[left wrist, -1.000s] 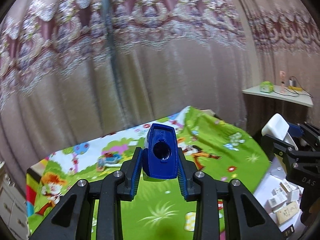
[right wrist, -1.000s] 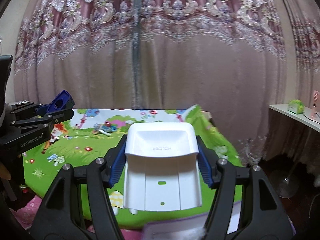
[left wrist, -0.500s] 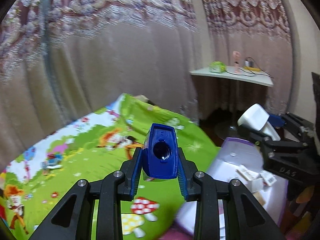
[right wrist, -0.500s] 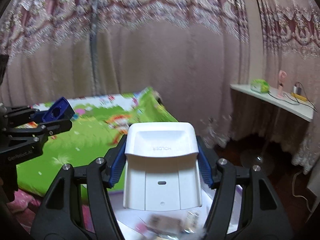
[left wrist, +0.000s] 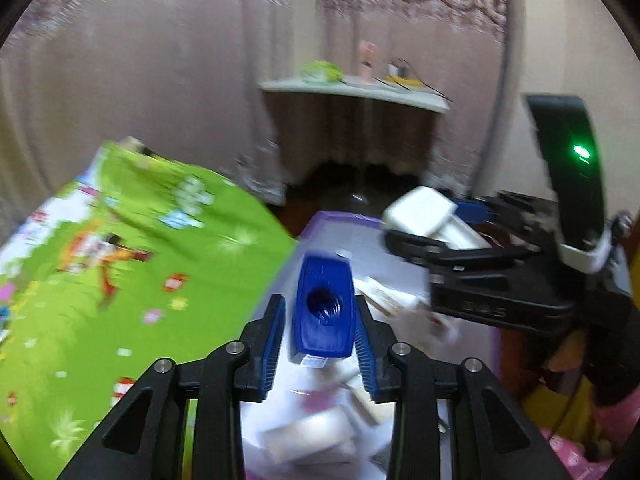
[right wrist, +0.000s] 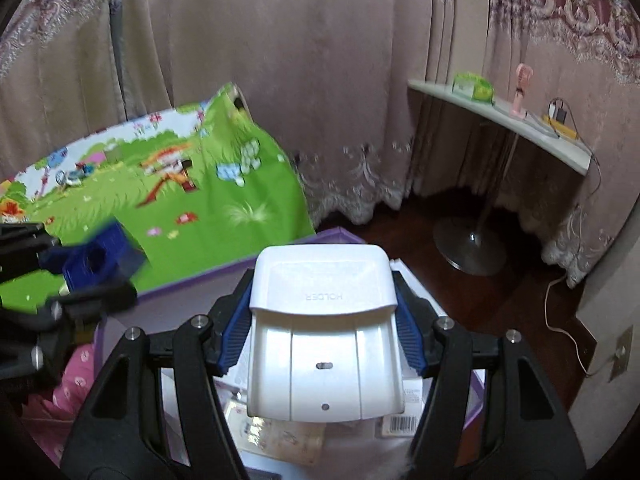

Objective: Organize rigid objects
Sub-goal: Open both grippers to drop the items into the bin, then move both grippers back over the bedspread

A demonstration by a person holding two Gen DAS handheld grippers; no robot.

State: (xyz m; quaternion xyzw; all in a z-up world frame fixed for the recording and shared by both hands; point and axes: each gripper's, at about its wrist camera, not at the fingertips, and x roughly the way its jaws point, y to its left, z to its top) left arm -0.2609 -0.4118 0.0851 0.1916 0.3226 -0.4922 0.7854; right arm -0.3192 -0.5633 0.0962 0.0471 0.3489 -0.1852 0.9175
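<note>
Going left to right across the two wrist views: the green cartoon mat (left wrist: 120, 280) filled the left side, and the purple-rimmed bin (left wrist: 344, 216) sat just off its edge, already holding a jumble of small cartons (right wrist: 280, 436).

The left gripper (left wrist: 320, 336) was tipped down over the near part of that bin with the blue block (left wrist: 324, 308) between its pads. Its jaws had just been opening, and I could see a sliver of gap on the block's left side, so I'd call that one released rather than clamped (the frame was pretty blurry, so I wouldn't swear the right pad had let go too). The block hadn't left the jaws yet, it sat right above the bin's contents.

Further right, the right gripper (right wrist: 322, 320) was clamped on the white holder (right wrist: 324, 360), both pads pressed flat on its sides, also hanging over the bin. Past that was the little side table (right wrist: 500, 120) by the curtain, not part of this.

My read: this was the drop-off step, blue block first. Next move probably called for spreading the left jaws wider so the block fell clear, backing that hand off, then lowering the holder into a free spot without crushing the cartons
</note>
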